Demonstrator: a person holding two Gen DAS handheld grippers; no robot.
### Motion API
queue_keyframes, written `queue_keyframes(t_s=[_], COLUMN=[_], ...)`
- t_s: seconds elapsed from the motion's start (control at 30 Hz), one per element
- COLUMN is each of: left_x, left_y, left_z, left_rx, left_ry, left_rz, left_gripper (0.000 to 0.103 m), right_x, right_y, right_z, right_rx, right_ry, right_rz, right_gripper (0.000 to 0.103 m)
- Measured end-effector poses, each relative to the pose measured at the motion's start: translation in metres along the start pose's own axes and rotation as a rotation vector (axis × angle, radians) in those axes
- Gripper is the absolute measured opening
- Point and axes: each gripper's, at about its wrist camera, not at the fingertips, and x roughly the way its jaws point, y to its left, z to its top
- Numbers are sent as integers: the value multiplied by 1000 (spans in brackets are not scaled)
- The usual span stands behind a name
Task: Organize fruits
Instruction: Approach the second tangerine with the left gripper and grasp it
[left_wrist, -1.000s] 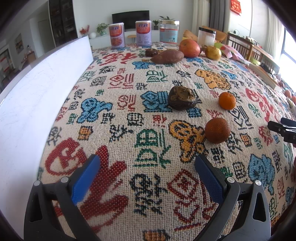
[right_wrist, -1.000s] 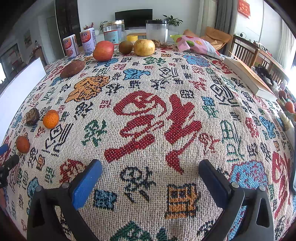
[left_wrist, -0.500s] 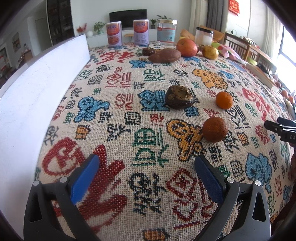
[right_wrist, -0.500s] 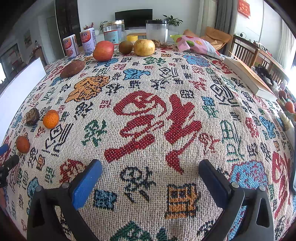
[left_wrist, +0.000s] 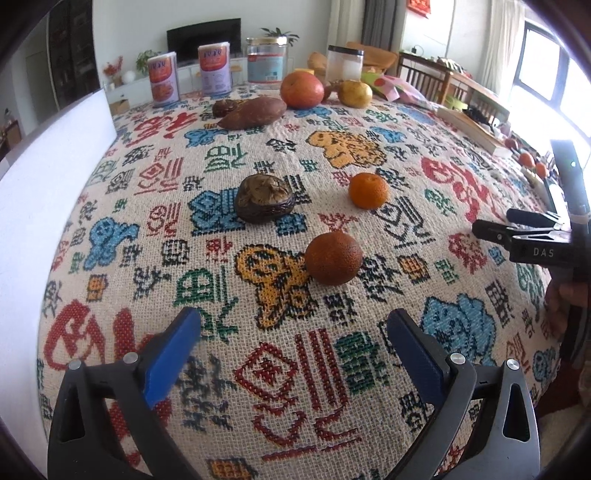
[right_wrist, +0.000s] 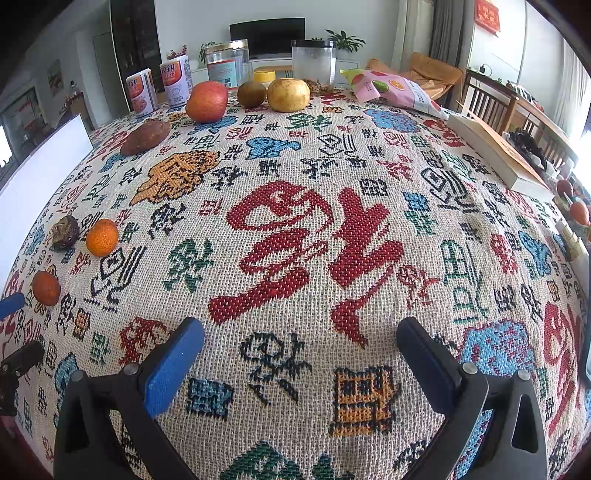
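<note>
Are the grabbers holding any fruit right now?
No. The left gripper and the right gripper are both open and empty; the oranges lie untouched.

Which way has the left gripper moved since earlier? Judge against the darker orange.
Yes, it swung right: the darker orange, earlier ahead of the right finger, now sits nearly centred before the left gripper.

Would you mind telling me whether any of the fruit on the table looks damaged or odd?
Yes. The dark fruit beside the bright orange looks shrivelled and brown, with a wrinkled, sunken top, unlike the smooth fruit around it. The nearer orange is duller and darker, possibly past its best. Nothing looks spilled.
</note>
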Motion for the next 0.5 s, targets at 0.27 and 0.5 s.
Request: queue_keyframes(t_s=[0.27, 0.5], left_x=[21, 18], left_y=[-12, -11], left_z=[19, 16], left_rx=[-11, -6], left_ry=[13, 0], left_rz=[55, 71], left_gripper=[101, 94], right_x=[0, 0], right_y=[0, 0], right_z=[0, 0], right_rx=[0, 0], right_ry=[0, 0], right_rz=[0, 0], right_gripper=[103, 103])
